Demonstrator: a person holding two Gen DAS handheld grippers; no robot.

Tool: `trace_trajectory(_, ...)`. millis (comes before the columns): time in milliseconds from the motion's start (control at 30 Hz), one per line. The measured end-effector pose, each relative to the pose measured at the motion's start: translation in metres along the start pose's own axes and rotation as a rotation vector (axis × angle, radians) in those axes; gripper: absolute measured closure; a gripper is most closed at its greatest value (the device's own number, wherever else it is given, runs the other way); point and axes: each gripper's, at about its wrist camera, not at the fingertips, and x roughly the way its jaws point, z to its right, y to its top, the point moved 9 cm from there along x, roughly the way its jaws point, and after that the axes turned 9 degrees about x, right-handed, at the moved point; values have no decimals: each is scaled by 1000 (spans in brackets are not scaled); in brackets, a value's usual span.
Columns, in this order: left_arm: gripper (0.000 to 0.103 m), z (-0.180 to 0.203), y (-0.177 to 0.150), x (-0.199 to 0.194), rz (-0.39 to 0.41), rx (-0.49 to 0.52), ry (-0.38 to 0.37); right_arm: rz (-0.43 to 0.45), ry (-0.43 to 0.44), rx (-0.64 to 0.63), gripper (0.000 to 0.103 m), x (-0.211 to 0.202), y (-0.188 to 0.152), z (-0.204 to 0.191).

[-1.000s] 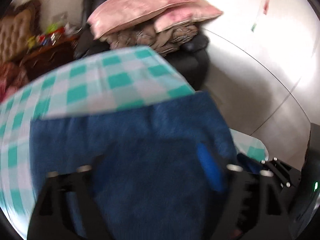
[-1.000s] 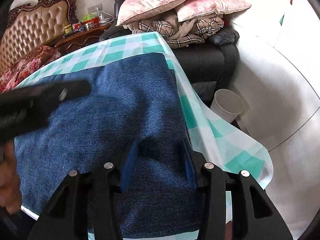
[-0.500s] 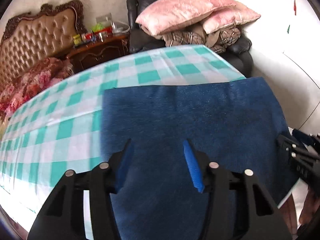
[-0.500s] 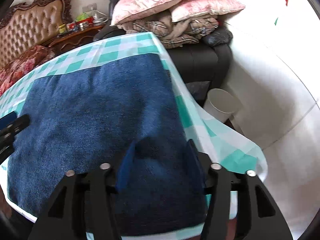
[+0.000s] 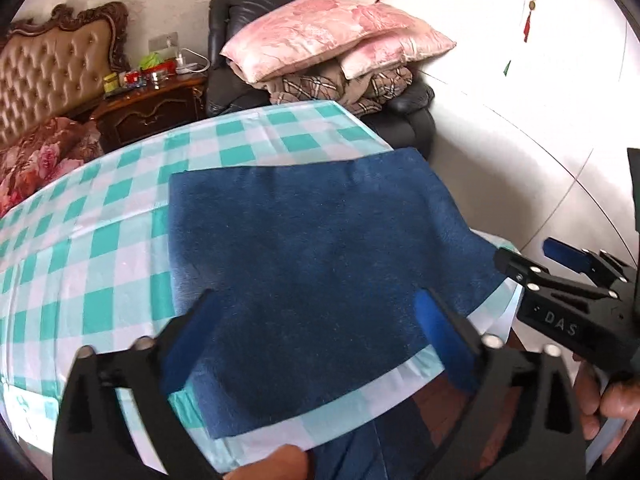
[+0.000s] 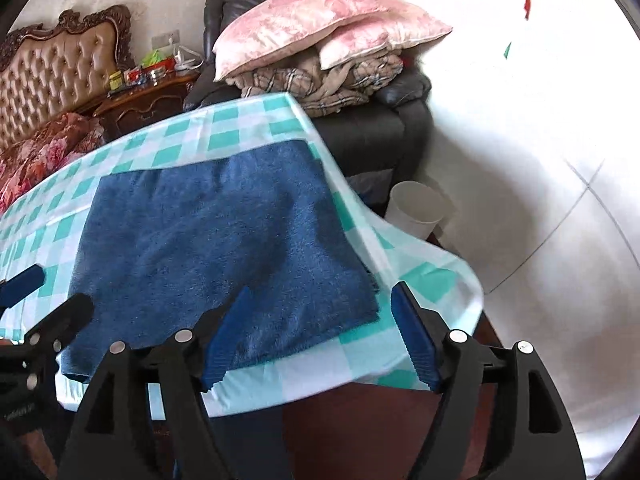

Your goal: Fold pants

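Note:
The blue denim pants [image 5: 312, 248] lie folded into a flat rectangle on the green-and-white checked tablecloth [image 5: 80, 240], near the table's right corner. They also show in the right wrist view [image 6: 216, 240]. My left gripper [image 5: 316, 340] is open and empty, raised above the pants' near edge. My right gripper [image 6: 320, 336] is open and empty, back from the pants' near right corner. The right gripper shows at the right of the left wrist view [image 5: 560, 268]. The left gripper shows at the left edge of the right wrist view [image 6: 44, 292].
A black armchair [image 5: 404, 120] stacked with pink pillows [image 5: 320, 36] and plaid blankets stands beyond the table. A wooden nightstand [image 5: 148, 108] and a tufted headboard [image 5: 52, 76] are at the far left. A white bin [image 6: 418, 208] stands on the floor to the right.
Both grippers have opened wider and pulled back and up from the folded pants. The pants lie still on the table.

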Motion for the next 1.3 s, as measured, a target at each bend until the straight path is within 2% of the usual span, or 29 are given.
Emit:
trace_trajectory(233,2,-3,4,-17,11,-32,-10,6,0,8,32,-12,-1,2)
trace_trajectory(333,2,-1,4,-19,11,-55,-51,11,1,2,32,-13,0,1)
trace_trajectory(533,2,-1,8,-24,35,-63,-59,7,0,2,32,-13,1,1)
trace_trajectory(867,2,-3,8,-22,31,-38,2,2,-1,2,32,-10,1,2)
trace_trajectory(1300,2,-6,7,-19,18,-49,-1,-6,5,-1,32,-4,-1,4)
